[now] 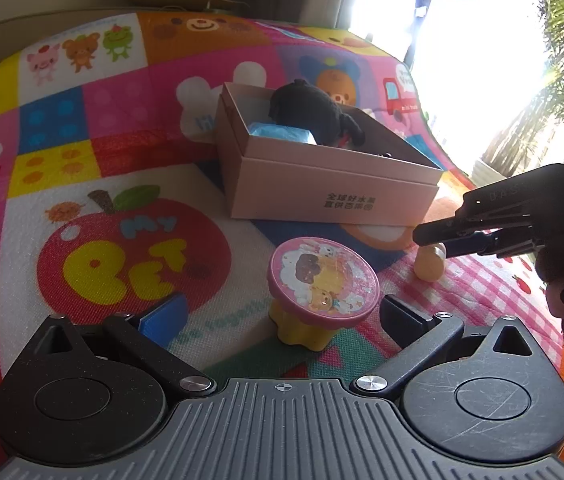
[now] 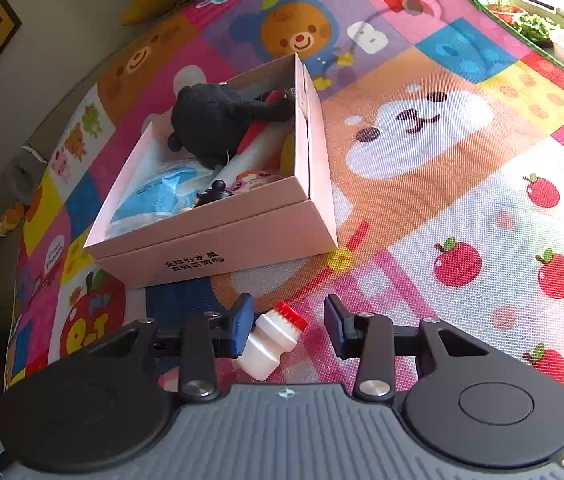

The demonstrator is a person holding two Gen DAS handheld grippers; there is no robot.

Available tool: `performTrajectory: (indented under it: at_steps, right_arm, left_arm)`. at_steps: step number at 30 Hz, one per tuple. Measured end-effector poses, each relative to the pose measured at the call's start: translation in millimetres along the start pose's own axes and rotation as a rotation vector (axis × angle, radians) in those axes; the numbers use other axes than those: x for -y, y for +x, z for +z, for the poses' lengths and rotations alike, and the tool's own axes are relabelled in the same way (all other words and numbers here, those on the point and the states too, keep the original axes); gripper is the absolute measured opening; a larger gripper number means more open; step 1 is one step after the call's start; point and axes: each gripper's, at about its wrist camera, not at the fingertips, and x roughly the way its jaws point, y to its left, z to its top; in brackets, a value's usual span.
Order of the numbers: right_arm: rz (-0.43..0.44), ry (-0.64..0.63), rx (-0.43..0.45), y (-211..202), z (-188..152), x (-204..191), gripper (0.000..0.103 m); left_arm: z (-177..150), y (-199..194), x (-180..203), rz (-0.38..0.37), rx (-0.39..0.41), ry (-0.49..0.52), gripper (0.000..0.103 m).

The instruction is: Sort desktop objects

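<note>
Right tool (image 2: 286, 330) apart around small bottle (image 2: 272, 340) lying on mat (image 2: 462, 208), not clamped; left tool (image 1: 282, 312) apart astride toy table (image 1: 322, 284); both near box (image 2: 218, 236), likely destination.

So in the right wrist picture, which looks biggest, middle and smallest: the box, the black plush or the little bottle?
1. box
2. black plush
3. bottle

The bottle lies much closer to the camera and still looks smallest, so the order seems safe.
</note>
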Motion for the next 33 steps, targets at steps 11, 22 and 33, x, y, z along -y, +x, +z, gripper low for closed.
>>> performTrajectory:
  at_steps: [11, 22, 33]
  right_arm:
    - [-0.045, -0.268, 0.140, -32.2, -30.1, -41.2, 0.022]
    - [-0.225, -0.683, 0.250, -54.8, -80.7, -80.5, 0.022]
    - [-0.151, -0.895, 0.250, -44.8, -117.8, -104.4, 0.022]
  left_arm:
    - [0.7, 0.3, -0.7, -0.003, 0.001, -0.004, 0.103]
    - [0.9, 0.3, -0.8, -0.004, 0.001, -0.004, 0.103]
    - [1.2, 0.3, -1.1, -0.006, 0.002, -0.007, 0.103]
